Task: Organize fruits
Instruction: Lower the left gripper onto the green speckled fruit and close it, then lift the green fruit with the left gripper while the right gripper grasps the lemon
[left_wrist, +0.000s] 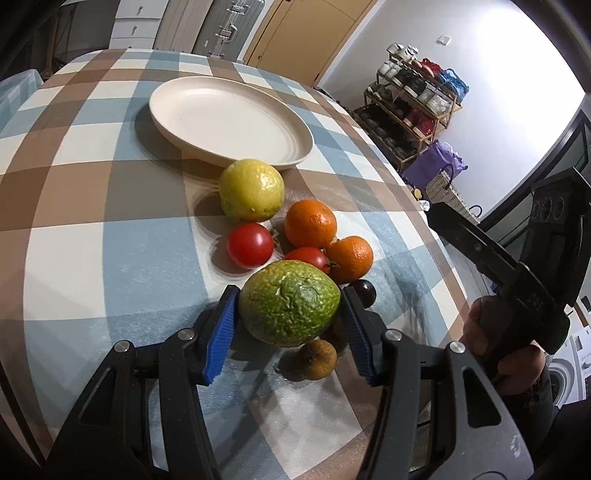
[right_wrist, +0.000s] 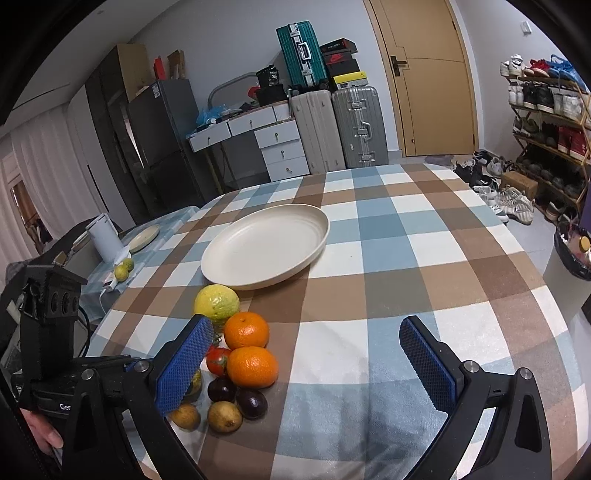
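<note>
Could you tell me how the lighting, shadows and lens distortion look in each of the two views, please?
Left wrist view: strong fisheye bowing of the checked tablecloth, glare on the yellow fruit, a soft shadow left of the plate, blown-out wall at right. Right wrist view: the door bends at the frame's edge, even light, and the right gripper casts a faint shadow on the cloth.

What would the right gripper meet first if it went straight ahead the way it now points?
Probably nothing but cloth. The right gripper is open, and between its fingers lies bare checked tablecloth. The plate and oranges sit left of that line, though depth is unclear.
</note>
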